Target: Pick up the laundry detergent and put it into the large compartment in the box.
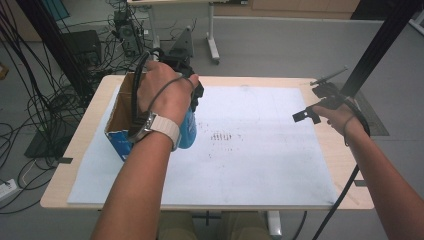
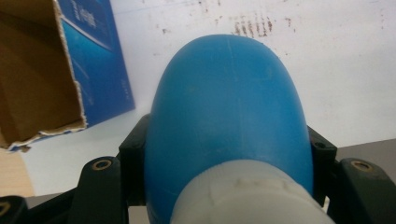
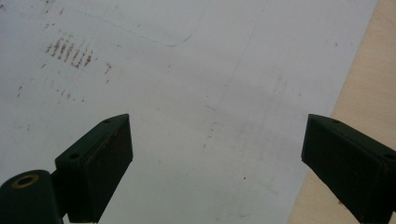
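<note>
Gripping a smooth blue plastic bottle (image 2: 229, 112), the left gripper (image 2: 229, 154) is seen in its own view with both black jaws pressed against the bottle's rounded flanks, one at each side. The bottle's body is glossy and dome-shaped, faintly scuffed, with a thin moulding seam running over its crown, and it narrows toward the camera into a matte white neck or cap wrapped in what appears to be pale tape. In the high view the bottle (image 1: 188, 131) is partly covered by the left hand (image 1: 162, 95), only its lower blue end being shown below the knuckles, just beside an open cardboard box (image 1: 119, 112). The box is plain brown inside, printed blue outside, and its cut edge is ragged and torn white (image 2: 70, 70). Whether the bottle touches the box cannot be told. Underneath, a large pale sheet (image 1: 260, 150) is spread over the light wooden table (image 1: 345, 165); the sheet is flat and matte, marked with a cluster of short brown dashes (image 1: 222, 136) and scattered specks. The right gripper (image 3: 215, 158) is held over the sheet near its right edge, well apart from the bottle, its flat, rectangular black pads standing wide apart with nothing between them. In the high view the right gripper (image 1: 311, 112) is seen at the table's far right side.
</note>
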{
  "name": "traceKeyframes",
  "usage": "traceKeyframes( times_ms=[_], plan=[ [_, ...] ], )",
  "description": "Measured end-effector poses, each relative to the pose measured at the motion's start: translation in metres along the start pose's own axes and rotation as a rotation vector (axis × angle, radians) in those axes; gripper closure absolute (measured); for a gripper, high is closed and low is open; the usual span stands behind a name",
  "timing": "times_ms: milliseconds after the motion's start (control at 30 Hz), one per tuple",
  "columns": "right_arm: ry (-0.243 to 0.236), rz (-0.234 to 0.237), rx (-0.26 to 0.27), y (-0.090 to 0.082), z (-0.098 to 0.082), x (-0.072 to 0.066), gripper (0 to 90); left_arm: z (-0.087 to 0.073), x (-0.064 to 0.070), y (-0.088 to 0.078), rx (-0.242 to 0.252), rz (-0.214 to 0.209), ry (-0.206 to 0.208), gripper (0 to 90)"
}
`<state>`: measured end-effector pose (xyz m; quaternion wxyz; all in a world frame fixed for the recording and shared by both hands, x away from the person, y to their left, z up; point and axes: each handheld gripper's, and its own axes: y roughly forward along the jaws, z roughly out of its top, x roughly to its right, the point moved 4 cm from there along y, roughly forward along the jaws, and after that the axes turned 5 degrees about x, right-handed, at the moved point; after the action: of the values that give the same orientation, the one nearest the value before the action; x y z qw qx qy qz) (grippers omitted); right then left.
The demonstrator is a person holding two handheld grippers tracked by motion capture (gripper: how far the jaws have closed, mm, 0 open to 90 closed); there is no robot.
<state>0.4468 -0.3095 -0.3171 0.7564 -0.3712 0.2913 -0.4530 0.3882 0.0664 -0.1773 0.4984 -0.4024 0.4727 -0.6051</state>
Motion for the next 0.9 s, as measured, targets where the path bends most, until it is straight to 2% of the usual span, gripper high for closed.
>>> traceKeyframes(
  times_ms=[433, 900],
  plan=[
    [0.011, -0.004, 0.024, -0.007, 0.009, 0.004, 8.7, 0.011, -0.012, -0.014, 0.018, -0.013, -0.002, 38.0],
    [0.017, -0.015, 0.024, -0.002, 0.017, 0.004, 8.7, 0.026, -0.03, -0.021, 0.018, -0.005, 0.003, 38.0]
  ],
)
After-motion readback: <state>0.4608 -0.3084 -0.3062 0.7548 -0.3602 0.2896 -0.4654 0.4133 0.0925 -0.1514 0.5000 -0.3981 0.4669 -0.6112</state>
